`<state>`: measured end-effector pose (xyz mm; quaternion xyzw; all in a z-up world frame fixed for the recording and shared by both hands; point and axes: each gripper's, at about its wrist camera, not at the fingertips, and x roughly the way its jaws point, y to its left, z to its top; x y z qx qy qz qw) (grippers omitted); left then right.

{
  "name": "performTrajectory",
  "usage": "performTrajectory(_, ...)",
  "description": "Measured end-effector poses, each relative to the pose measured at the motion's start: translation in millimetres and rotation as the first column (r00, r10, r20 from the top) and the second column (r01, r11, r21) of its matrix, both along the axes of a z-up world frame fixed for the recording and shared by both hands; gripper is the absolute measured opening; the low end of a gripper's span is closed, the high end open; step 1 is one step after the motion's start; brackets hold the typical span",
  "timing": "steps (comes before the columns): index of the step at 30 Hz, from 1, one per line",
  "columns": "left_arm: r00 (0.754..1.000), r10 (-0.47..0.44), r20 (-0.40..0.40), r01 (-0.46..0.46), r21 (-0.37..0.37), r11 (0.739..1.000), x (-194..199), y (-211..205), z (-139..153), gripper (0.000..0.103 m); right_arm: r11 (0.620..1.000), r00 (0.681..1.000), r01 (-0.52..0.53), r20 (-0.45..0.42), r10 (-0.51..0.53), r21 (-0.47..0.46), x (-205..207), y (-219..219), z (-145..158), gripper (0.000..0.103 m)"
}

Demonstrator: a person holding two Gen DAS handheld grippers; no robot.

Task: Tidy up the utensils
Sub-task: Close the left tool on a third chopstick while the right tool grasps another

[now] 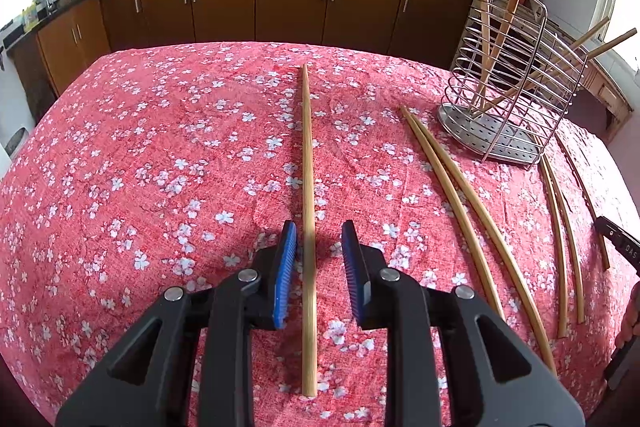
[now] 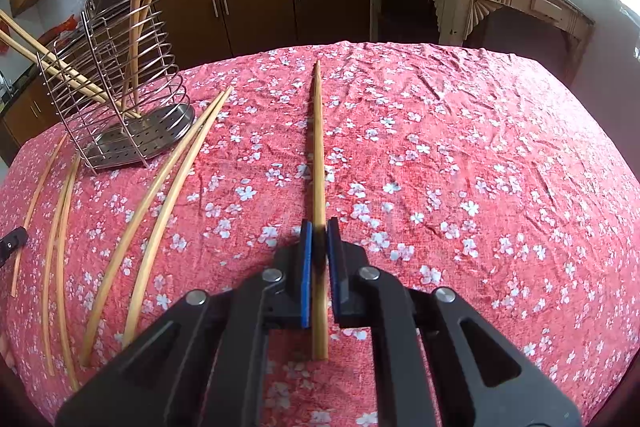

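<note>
The left gripper [image 1: 319,259] has its fingers [image 1: 286,267] a little apart, straddling a chopstick [image 1: 307,187] that lies flat on the surface [image 1: 140,167]; the pads do not press it. The right gripper [image 2: 319,259] has its fingers nearly together, clamped on another chopstick [image 2: 319,155]; whether that one is lifted or lying on the cloth I cannot tell. The job looks partly done: the wire rack [image 1: 516,99] near the far edge already holds about four chopsticks, two upright and two leaning out. Left to do, as I judge it, are these two, a loose pair [image 1: 460,211] beside the rack's base, and about three more [image 1: 564,239] nearer the surface's edge
</note>
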<state>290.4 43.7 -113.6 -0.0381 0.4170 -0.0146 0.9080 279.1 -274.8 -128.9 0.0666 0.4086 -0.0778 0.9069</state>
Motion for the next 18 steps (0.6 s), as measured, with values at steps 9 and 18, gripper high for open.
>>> performTrajectory(9, 1.000, -0.008, -0.001, 0.008, 0.010, 1.000, 1.5, -5.6, 0.3, 0.028, 1.000, 1.000, 0.000, 0.000, 0.000, 0.001, 0.1, -0.1, -0.1, 0.010)
performTrajectory(18, 1.000, -0.009, -0.001, 0.010, 0.011, 1.000, 1.4, -5.2, 0.4, 0.028, 1.000, 1.000, 0.000, -0.002, 0.000, 0.010, 0.6, -1.6, 0.7, 0.010)
